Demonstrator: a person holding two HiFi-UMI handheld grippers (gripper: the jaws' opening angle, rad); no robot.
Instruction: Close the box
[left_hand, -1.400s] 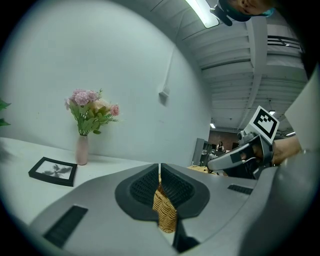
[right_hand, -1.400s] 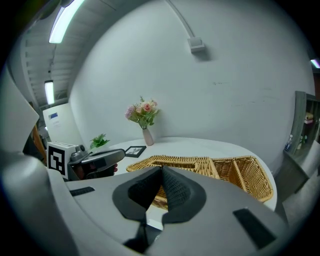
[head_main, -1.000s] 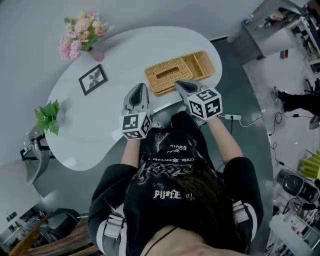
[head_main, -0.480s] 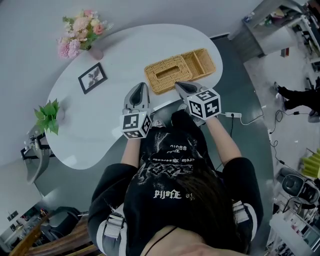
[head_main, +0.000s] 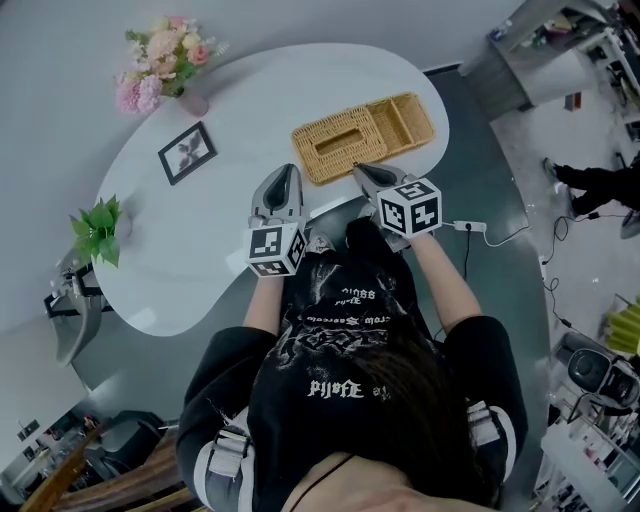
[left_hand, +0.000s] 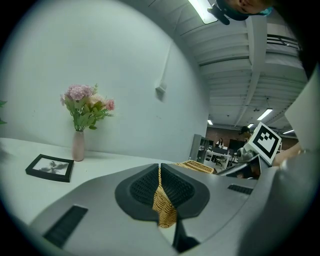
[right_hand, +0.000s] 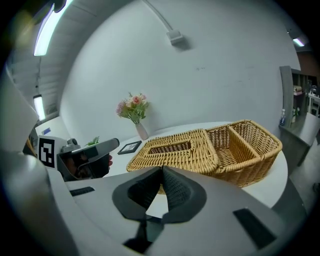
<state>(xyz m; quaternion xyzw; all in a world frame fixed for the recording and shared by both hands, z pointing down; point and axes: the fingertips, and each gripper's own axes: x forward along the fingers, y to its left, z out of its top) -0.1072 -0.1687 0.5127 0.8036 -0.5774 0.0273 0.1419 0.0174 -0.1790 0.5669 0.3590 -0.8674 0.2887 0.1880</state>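
Head view puts the wicker box at the upper middle of the frame on the white table. Its slotted lid lies swung out flat to the left of the open basket.

My left gripper sits just left of the lid with its fingers pressed together. Wicker shows only through the slit between them, and I judge nothing is clamped. My right gripper is at the lid's near edge, fingers also together and empty.

The weave looks light, stiff and rough, so it should be easy to hold. I'd take the lid's outer left rim or the slot edge.
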